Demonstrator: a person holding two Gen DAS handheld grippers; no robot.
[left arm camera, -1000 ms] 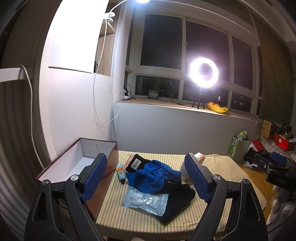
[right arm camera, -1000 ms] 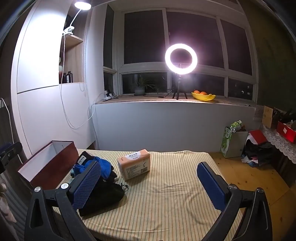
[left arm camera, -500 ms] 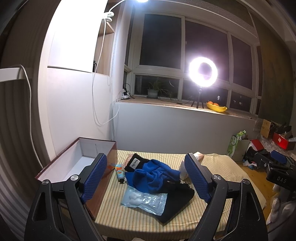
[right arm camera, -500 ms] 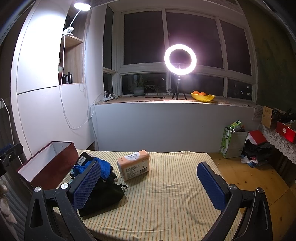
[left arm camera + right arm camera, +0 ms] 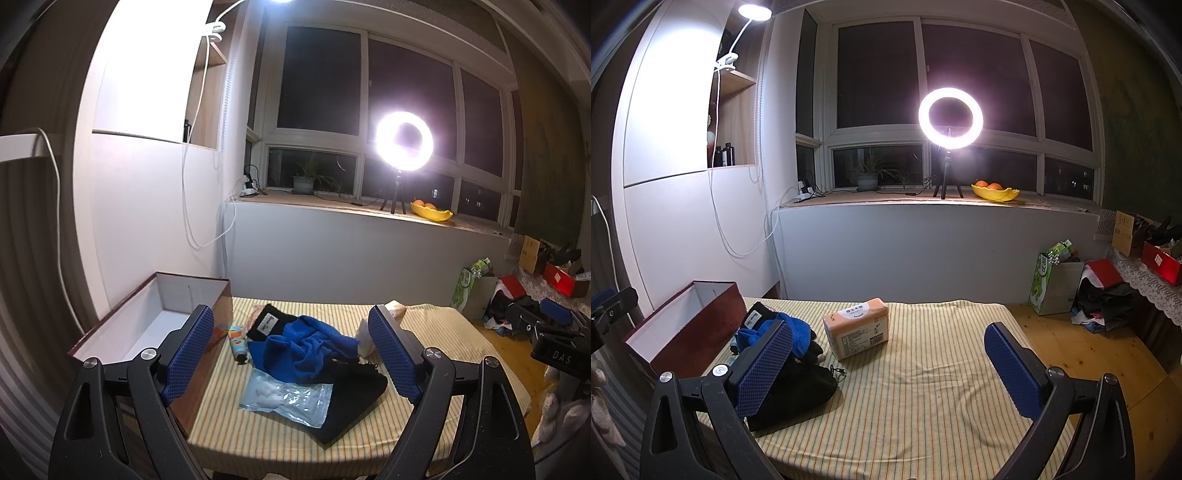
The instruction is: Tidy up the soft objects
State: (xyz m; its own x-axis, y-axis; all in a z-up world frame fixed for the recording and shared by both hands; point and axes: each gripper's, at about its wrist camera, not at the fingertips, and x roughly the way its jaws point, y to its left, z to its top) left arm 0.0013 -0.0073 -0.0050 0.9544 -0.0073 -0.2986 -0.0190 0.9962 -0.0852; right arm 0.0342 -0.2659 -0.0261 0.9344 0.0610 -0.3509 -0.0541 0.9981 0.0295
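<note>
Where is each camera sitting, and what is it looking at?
Left wrist: rides the open left gripper, facing the crumpled blue towel and open brown cardboard box; only its blue-padded fingers show.
Right wrist: rides the open right gripper, facing the orange tissue pack; its fingers show.
Shared: striped yellow tablecloth, towel, box, glowing ring light.

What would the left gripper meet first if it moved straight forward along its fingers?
Probably the blue cloth on the pile, centred between the open left gripper fingers; depth is unclear, so the clear plastic packet might come first.

Crumpled blue cloth (image 5: 306, 349) atop black garment (image 5: 351, 398); clear packet (image 5: 286, 397) beside
</note>
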